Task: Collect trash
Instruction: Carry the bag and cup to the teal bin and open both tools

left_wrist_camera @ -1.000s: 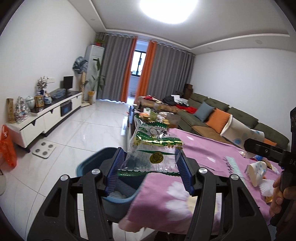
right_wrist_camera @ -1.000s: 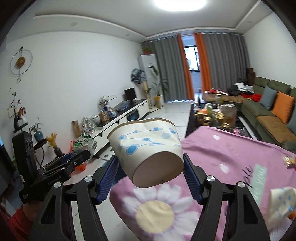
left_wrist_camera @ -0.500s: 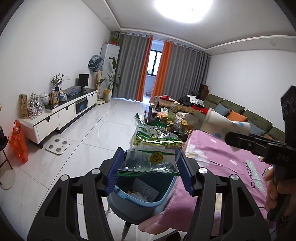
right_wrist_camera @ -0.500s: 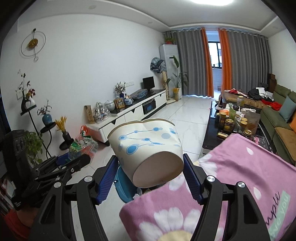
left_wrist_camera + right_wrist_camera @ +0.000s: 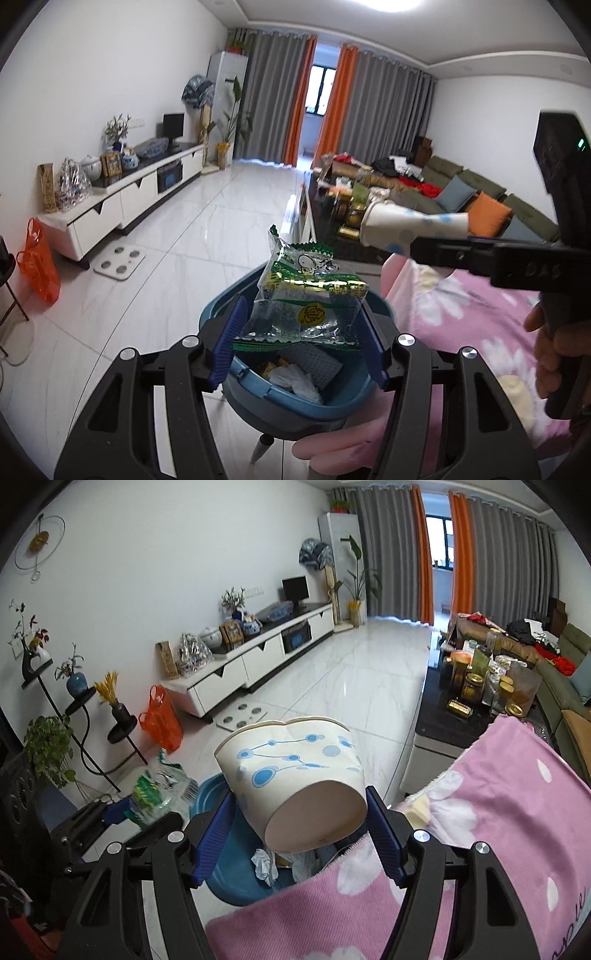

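The left gripper [image 5: 301,345] pinches a see-through snack bag [image 5: 301,299] with green edges and a cartoon dog, right above the blue bin [image 5: 291,400]. Its writing is too small to read. The right gripper [image 5: 299,825] squeezes a white paper cup [image 5: 295,771] with blue dots. "DAS" shows on that gripper.

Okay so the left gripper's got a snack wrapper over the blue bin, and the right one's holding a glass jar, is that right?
Not quite. The right gripper holds a crushed paper cup, not a glass jar, as the right wrist view shows. The left gripper does hold the snack wrapper over the blue bin.
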